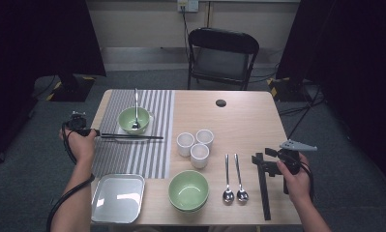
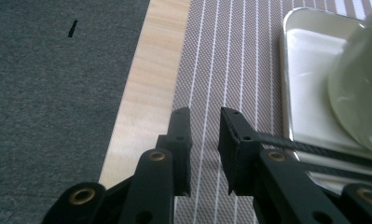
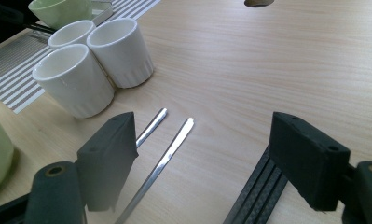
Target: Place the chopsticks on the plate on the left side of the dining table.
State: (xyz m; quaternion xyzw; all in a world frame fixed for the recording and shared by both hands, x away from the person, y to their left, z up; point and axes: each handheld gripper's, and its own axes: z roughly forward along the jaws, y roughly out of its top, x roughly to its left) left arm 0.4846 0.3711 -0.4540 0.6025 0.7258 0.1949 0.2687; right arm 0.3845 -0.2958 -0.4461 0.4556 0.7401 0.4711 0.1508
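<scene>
My left gripper [image 1: 96,133] is at the table's left edge, over the striped placemat [image 1: 147,154]. Its jaws [image 2: 204,112] stand a little apart with nothing between them: open. A pair of black chopsticks [image 1: 132,137] [image 2: 314,154] lies just beside its right jaw, across the small metal tray [image 2: 305,70] that holds a green bowl [image 1: 130,120] [image 2: 361,93] with a spoon [image 1: 136,104] in it. My right gripper [image 1: 260,162] [image 3: 204,119] hovers wide open near the right front. Two spoons [image 1: 233,179] [image 3: 165,144] lie ahead of it, and a second black chopstick pair [image 1: 263,188] [image 3: 253,191] lies under its right jaw.
Three white cups [image 1: 195,144] [image 3: 95,60] cluster at mid-table. A second green bowl [image 1: 188,190] sits at the front, with an empty metal tray [image 1: 118,198] to its left. A round hole [image 1: 221,103] marks the far tabletop. A black folding chair [image 1: 222,55] stands behind the table.
</scene>
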